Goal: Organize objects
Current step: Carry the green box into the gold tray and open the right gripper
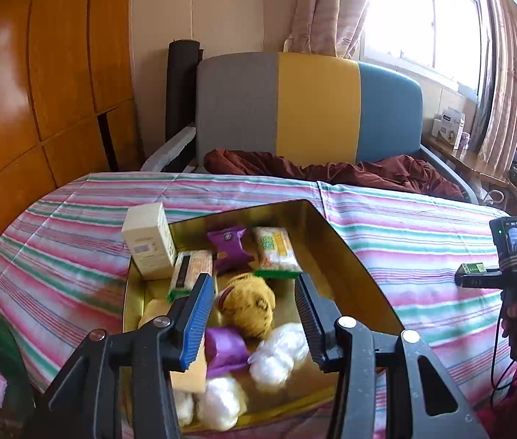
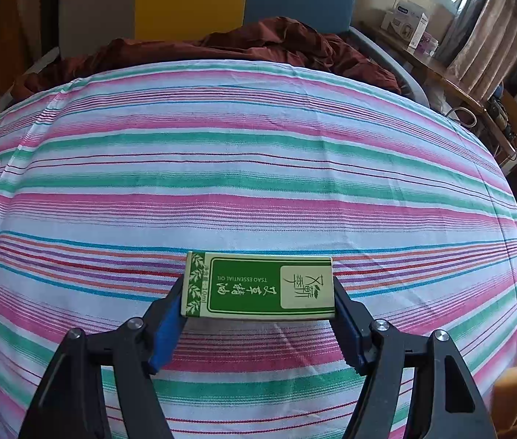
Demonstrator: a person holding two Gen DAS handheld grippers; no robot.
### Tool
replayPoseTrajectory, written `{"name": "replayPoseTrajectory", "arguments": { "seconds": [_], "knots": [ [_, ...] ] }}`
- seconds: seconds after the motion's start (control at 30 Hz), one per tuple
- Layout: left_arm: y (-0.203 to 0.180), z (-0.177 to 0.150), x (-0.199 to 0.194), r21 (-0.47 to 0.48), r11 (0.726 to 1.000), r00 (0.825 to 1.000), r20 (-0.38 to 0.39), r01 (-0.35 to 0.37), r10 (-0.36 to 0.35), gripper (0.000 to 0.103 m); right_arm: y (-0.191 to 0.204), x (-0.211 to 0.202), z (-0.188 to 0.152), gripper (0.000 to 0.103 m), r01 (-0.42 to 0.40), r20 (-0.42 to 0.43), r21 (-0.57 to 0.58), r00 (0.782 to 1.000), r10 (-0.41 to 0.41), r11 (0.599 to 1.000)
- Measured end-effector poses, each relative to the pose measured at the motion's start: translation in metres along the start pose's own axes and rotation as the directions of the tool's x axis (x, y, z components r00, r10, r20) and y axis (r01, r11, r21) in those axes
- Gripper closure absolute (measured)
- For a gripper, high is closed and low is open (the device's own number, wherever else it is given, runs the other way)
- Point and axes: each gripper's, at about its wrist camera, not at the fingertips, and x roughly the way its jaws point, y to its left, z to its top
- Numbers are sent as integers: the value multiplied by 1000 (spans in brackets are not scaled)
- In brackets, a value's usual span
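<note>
A green and cream box [image 2: 259, 285] is clamped lengthwise between the blue-padded fingers of the right gripper [image 2: 258, 294], its printed face turned upward, the words "TSAO ESSENTIAL OIL" seen upside down. It is a flat rectangular carton, held over the striped cloth [image 2: 258, 168] of pink, green and white bands. From the left wrist view, the same box [image 1: 472, 267] is seen small at the tip of the right gripper [image 1: 471, 274], well apart from the tin.

The left gripper [image 1: 255, 311] is spread wide, nothing caught between its ribbed pads, and is poised over the golden tin tray [image 1: 335, 241]. Inside the shiny metal tray a fuzzy yellow plush toy [image 1: 249, 301] is seen, beside it a purple wrapped snack [image 1: 231, 248], two green-edged cracker packs [image 1: 276, 252], a second purple packet [image 1: 226, 351] and white crinkled bundles [image 1: 276, 356]. A tall cream carton [image 1: 147, 241] is stood upright at the tray's far left corner.

Beyond the cloth, a maroon blanket [image 1: 331, 170] is heaped before a grey, yellow and blue headboard [image 1: 309, 109].
</note>
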Motion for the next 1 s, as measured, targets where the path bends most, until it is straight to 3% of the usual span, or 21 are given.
{"name": "replayPoseTrajectory", "arguments": {
  "seconds": [0.17, 0.37, 0.53, 0.77, 1.0],
  "knots": [
    [9, -12, -4, -8, 1000, 1000, -4, 5, -5, 57, 15, -13, -1, 32, -51, -4, -18, 999, 51, 999],
    [21, -18, -4, -37, 999, 1000, -10, 18, -18, 57, 66, -57, -2, 32, -175, 77, -87, 980, 181, 981],
    [28, -21, -1, -55, 998, 1000, -20, 22, -23, 57, 123, -96, -9, 32, -289, 130, -191, 940, 316, 938],
    [44, -21, -4, -93, 995, 1000, -14, 26, -27, 57, 207, -132, -15, 31, -405, 128, -378, 868, 480, 833],
    [71, -20, -14, -136, 991, 1000, 5, -16, 16, 57, 262, -121, -15, 31, -398, 76, -468, 871, 485, 789]
  ]
}}
